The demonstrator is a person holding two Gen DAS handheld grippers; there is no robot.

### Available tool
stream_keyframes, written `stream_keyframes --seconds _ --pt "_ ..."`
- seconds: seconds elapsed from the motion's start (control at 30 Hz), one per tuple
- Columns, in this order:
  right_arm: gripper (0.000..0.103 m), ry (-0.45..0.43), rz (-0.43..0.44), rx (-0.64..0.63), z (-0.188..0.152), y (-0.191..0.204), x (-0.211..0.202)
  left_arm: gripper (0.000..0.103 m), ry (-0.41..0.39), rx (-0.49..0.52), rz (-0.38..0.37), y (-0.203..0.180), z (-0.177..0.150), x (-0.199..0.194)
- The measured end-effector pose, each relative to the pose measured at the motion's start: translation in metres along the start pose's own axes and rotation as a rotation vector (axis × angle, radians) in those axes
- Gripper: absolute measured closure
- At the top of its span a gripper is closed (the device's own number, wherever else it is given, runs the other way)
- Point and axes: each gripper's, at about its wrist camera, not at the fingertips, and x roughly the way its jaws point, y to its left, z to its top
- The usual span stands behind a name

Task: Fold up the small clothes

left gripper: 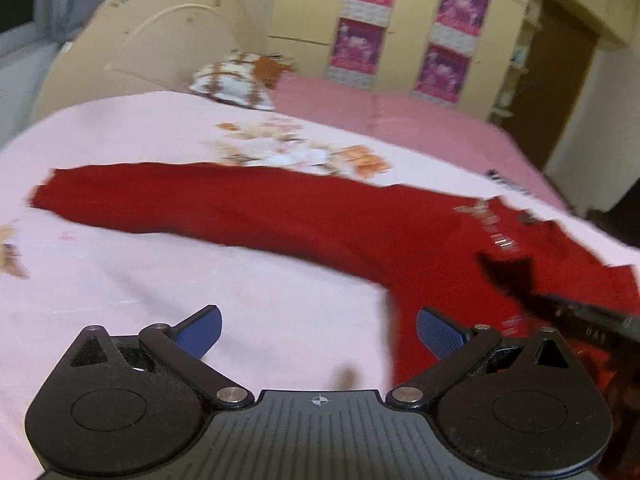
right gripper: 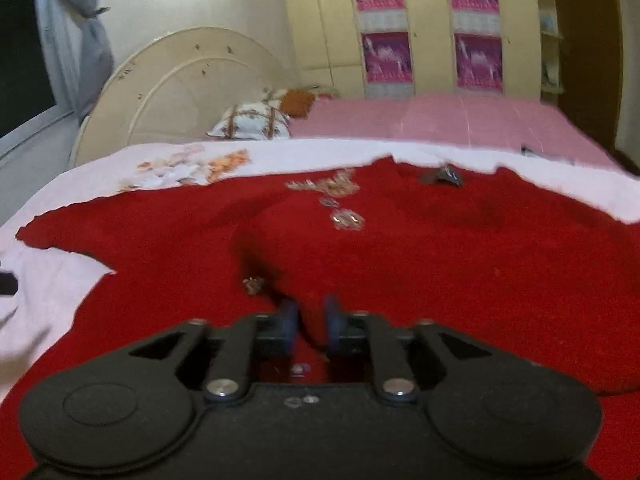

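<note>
A red long-sleeved garment (left gripper: 280, 208) with a sequin design lies spread on the pale pink bedsheet (left gripper: 160, 272). One sleeve stretches to the left in the left wrist view. My left gripper (left gripper: 319, 332) is open and empty, low over the sheet just left of the garment's body. My right gripper (right gripper: 311, 322) is shut on a raised fold of the red garment (right gripper: 440, 248), with cloth pinched between its blue pads (right gripper: 289, 318). The right gripper also shows at the right edge of the left wrist view (left gripper: 560, 304).
The bed has a cream rounded headboard (left gripper: 160, 40) and a patterned pillow (left gripper: 232, 80) at its head. A darker pink sheet (left gripper: 400, 120) covers the far side. A wardrobe with pink posters (right gripper: 432, 28) stands beyond. A small dark object (right gripper: 442, 176) lies at the garment's far edge.
</note>
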Motion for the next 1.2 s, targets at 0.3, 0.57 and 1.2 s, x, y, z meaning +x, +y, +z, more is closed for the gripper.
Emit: stream_keyframes --seconds 0.3,0.57,1.2 --pt "0.073 -0.083 -0.077 0.25 -0.036 -0.095 -0.09 0.049 0.138 -0.068 -0.306 -0.097 0.011 0.092" --pt "0.072 -0.129 -0.155 0.462 -0.067 -0.156 -0.122 0.099 0.142 -0.139 -0.319 -0.125 0.023 0.136" --pt "0.098 -0.216 0.023 1.191 -0.104 -0.269 -0.079 0.099 0.093 -0.111 -0.267 -0.062 0.032 0.127"
